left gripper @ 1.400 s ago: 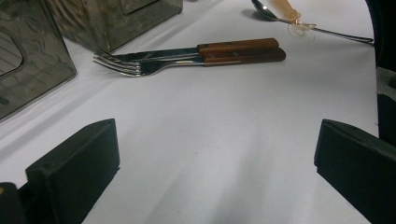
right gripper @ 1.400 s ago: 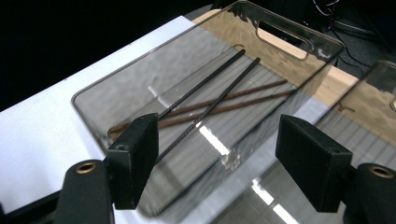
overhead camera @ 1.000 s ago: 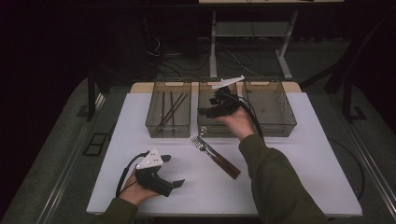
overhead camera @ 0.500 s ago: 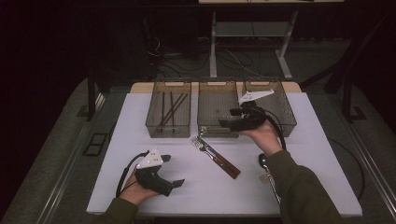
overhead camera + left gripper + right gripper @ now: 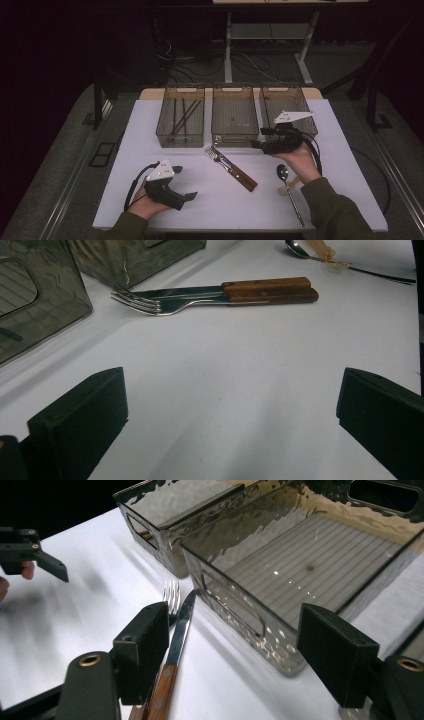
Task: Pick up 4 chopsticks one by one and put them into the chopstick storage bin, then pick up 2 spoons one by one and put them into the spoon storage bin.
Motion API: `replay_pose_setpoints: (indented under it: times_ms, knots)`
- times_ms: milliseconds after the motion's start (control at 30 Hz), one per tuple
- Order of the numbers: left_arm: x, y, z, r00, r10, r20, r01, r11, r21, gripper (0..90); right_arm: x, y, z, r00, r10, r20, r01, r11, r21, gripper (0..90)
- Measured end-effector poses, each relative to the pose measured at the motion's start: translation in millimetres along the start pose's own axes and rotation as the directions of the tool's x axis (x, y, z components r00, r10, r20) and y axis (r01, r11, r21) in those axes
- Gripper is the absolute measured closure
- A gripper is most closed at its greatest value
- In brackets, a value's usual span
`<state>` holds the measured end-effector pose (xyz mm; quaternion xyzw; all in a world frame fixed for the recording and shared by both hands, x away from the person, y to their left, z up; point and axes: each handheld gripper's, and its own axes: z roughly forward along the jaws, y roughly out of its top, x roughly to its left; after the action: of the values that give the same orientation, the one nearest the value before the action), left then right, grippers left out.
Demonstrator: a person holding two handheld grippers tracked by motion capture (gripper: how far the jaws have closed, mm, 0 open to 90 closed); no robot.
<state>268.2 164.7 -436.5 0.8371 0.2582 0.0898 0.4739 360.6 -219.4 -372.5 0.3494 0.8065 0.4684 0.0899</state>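
Counter [image 5: 150, 200]: a white-topped counter is carrying three bins along its far edge, loose cutlery in the middle and both hands at the near side.
Left bin [image 5: 181, 120]: a smoky clear bin is sitting at the far left of the row, holding a few dark thin sticks.
Middle bin [image 5: 235, 116]: it is standing just beside the left bin, its ribbed floor showing in the right gripper view [image 5: 320, 565].
Right bin [image 5: 287, 100]: it is standing at the right end of the row, partly behind the right gripper.
Right gripper [image 5: 264, 145]: the right hand is holding it just above the counter at the near right corner of the middle bin; its fingers [image 5: 142, 650] are standing apart with nothing between them, the knife and fork lying below and beyond the left one.
Left gripper [image 5: 187, 182]: the left hand is resting it on the counter at the near left, fingers [image 5: 80, 420] standing wide apart over bare counter.
Knife [image 5: 237, 169]: a wooden-handled knife is lying slantwise just in front of the middle bin, near the right gripper.
Fork [image 5: 216, 155]: it is lying side by side with the knife, touching it, tines toward the bins.
Spoon [image 5: 286, 181]: it is lying near the right wrist, well apart from the knife and fork, with a pale tag on its handle.
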Motion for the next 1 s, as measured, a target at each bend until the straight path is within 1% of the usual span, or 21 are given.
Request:
replay_pose_setpoints:
  times_ms: [67, 200, 367, 500, 633, 733, 900, 1000]
  knots:
    - [-0.2, 0.1, 0.0, 1.0, -0.003, -0.001, 0.003, 1.0, -0.001, 0.0, -0.9, -4.1, -3.4, 1.0, -0.001, -0.003, 0.001, 1.0, -0.008, 28.9]
    - [-0.4, 0.2, -0.8, 1.0, 0.003, -0.001, -0.003, 1.0, 0.002, 0.0, -1.7, -11.9, -11.3, 1.0, 0.008, 0.004, -0.008, 1.0, -0.003, 28.9]
    - [0.2, -0.2, -0.9, 1.0, -0.003, -0.004, 0.003, 1.0, 0.0, 0.0, -4.8, -22.9, -20.1, 0.9999, 0.009, 0.011, -0.009, 1.0, 0.009, 28.9]
    - [0.3, -0.1, -1.5, 1.0, -0.005, -0.006, 0.005, 1.0, -0.003, 0.0, -7.6, -33.2, -28.2, 0.9996, 0.022, 0.015, -0.022, 1.0, 0.016, 28.9]
    - [-0.1, 0.2, -1.2, 1.0, -0.006, -0.003, 0.006, 1.0, -0.001, 0.0, -8.1, -41.4, -35.7, 0.9995, 0.02, 0.024, -0.021, 1.0, 0.023, 29.1]
    - [0.1, 0.2, -1.2, 1.0, 0.002, -0.001, -0.002, 1.0, 0.006, 0.0, -9.7, -47.0, -41.3, 0.9993, 0.025, 0.028, -0.026, 0.999, 0.026, 29.4]
    - [-0.2, -0.3, -2.3, 1.0, -0.002, -0.006, 0.002, 1.0, 0.001, 0.0, -11.5, -56.2, -49.6, 0.9988, 0.034, 0.035, -0.036, 0.999, 0.034, 33.1]
    - [-0.2, -0.2, -2.4, 1.0, -0.004, -0.006, 0.004, 1.0, 0.0, 0.0, -12.3, -62.4, -54.5, 0.9981, 0.035, 0.051, -0.037, 0.999, 0.04, 36.0]
